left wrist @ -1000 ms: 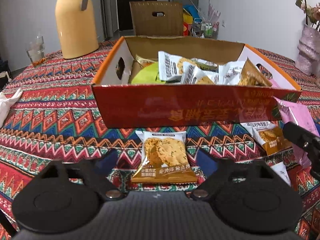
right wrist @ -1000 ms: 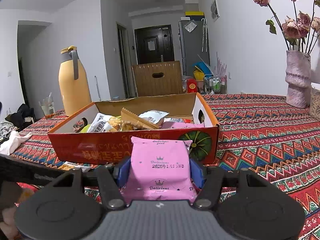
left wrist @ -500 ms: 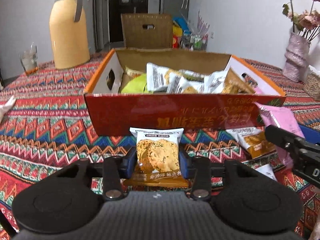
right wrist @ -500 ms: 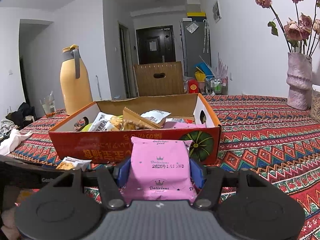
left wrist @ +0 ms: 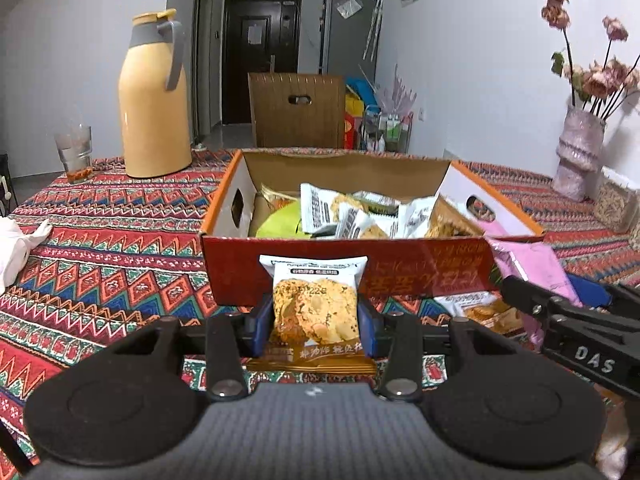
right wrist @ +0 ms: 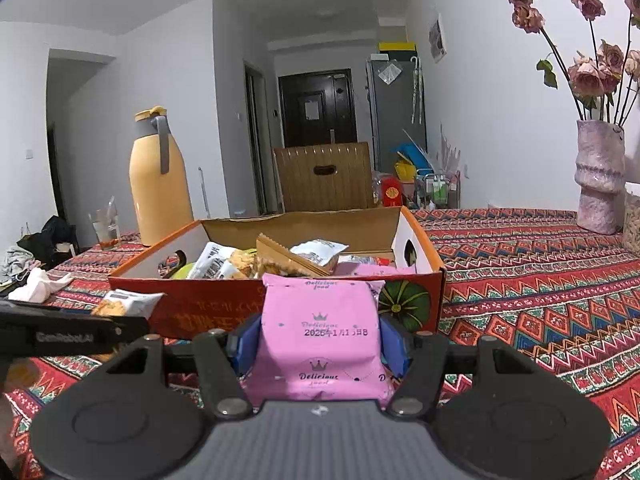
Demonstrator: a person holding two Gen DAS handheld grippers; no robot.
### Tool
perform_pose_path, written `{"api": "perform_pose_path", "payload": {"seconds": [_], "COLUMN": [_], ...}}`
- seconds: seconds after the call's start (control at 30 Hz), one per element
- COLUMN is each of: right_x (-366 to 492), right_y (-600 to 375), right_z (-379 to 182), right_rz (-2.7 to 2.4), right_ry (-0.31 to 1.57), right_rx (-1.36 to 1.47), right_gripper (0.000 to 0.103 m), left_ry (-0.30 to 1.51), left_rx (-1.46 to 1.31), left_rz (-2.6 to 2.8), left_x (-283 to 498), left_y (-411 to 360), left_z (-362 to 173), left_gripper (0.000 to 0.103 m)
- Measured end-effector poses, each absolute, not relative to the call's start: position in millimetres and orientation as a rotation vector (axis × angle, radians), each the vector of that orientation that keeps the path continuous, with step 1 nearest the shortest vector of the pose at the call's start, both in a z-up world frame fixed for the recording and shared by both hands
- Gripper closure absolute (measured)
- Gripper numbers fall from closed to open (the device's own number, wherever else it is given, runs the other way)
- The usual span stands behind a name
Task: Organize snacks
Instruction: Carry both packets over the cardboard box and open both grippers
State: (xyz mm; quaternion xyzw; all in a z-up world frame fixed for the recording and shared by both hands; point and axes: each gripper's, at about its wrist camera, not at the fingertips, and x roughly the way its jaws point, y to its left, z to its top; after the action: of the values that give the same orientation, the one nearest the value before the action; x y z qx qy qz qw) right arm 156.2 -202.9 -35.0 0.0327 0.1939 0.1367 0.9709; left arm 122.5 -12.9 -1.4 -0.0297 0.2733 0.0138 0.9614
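Left wrist view shows the left gripper (left wrist: 315,322) at the lower centre of the frame, its blue-padded fingers (left wrist: 261,328) closed on both side edges of a white and gold cookie packet (left wrist: 315,308) printed with a seeded biscuit; the packet stands upright between the pads, in front of the red front wall of an open orange-rimmed cardboard box (left wrist: 348,266). Inside that box, at the middle of the frame, lie several white snack wrappers (left wrist: 352,220) and a lime-green packet (left wrist: 280,222) in a loose heap. At the right edge the black body of the right gripper (left wrist: 576,316) reaches in with a pink foil snack pouch (left wrist: 532,264), and a second cookie packet (left wrist: 478,310) lies flat on the patterned red woven cloth of the counter (left wrist: 104,248) just below the box's right corner. A tall yellow thermos jug (left wrist: 154,100) with a grey handle stands at the upper left, a drinking glass (left wrist: 76,152) beside it, and a pale pink vase (left wrist: 580,152) of dried roses at the right. Right wrist view shows the right gripper's fingers (right wrist: 394,342) pressed against both sides of the pink pouch, held upright at the lower centre, near the box's front right corner with its green pumpkin print (right wrist: 406,306).
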Motion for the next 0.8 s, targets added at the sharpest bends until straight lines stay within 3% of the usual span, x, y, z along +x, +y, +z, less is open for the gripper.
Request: {"api": "perform_pose_path", "payload": {"seconds": [0.8], "right_x": [157], "right_y": [-188], "right_z": [26], "right_rz": [0.300], "right_ry": [0.289], "right_rx": [0.021], "right_gripper": [0.042], "left_ry": [0.428], "left_rx": [-0.074], "left_rz": [0.020], "left_x": [133], "left_y": [-5], "left_z": [60], "left_gripper": [0.060]}}
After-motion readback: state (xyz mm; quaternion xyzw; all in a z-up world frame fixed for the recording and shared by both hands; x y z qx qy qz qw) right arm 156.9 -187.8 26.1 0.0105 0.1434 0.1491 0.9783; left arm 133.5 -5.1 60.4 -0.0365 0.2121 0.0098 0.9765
